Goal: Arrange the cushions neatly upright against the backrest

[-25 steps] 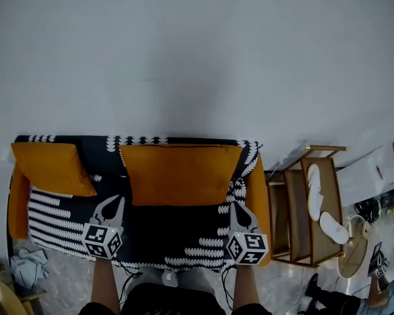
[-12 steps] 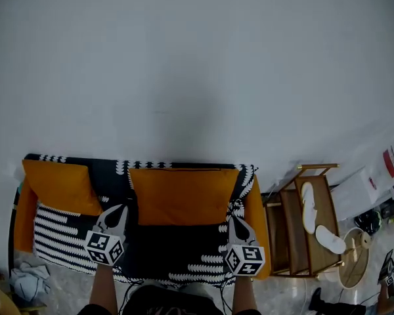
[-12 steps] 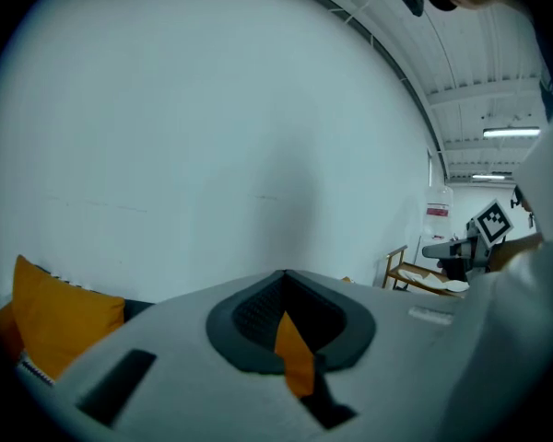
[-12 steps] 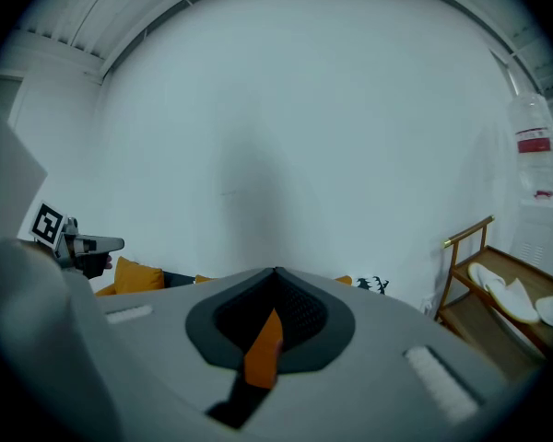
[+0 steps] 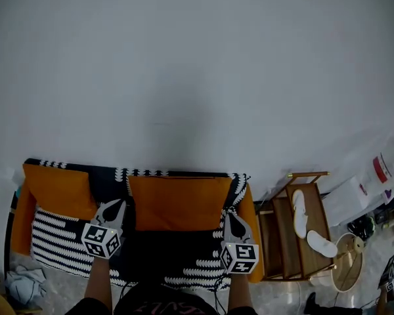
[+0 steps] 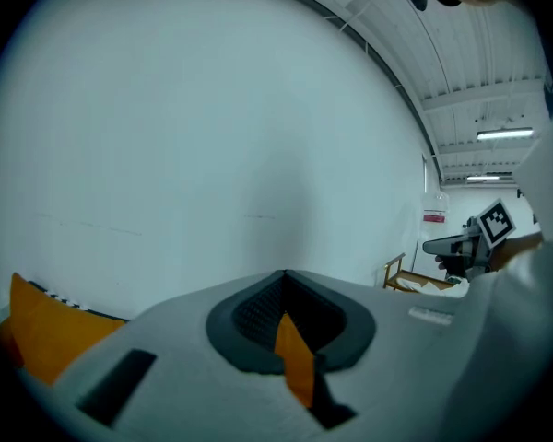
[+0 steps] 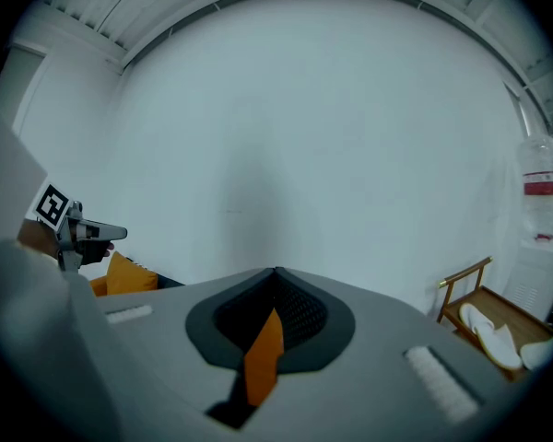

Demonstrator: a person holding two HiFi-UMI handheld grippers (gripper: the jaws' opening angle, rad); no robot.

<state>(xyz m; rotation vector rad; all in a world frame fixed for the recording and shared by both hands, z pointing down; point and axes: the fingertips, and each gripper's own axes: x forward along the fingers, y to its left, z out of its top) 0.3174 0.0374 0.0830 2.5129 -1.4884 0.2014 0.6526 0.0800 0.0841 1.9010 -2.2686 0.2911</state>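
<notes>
The wide cushion (image 5: 180, 202) is standing upright against the sofa (image 5: 177, 258) backrest, just ahead between the tongs. The small cushion (image 5: 56, 190) is leaning outside the left gripper (image 5: 118, 207). It and the right gripper (image 5: 230, 216) are pinching shut on nothing. A wooden rack (image 5: 280, 241) is sitting beyond the right one.

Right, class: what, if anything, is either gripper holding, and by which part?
Nothing. The left gripper and right gripper both have their jaws shut and empty, near the side edges of the middle cushion.
</notes>
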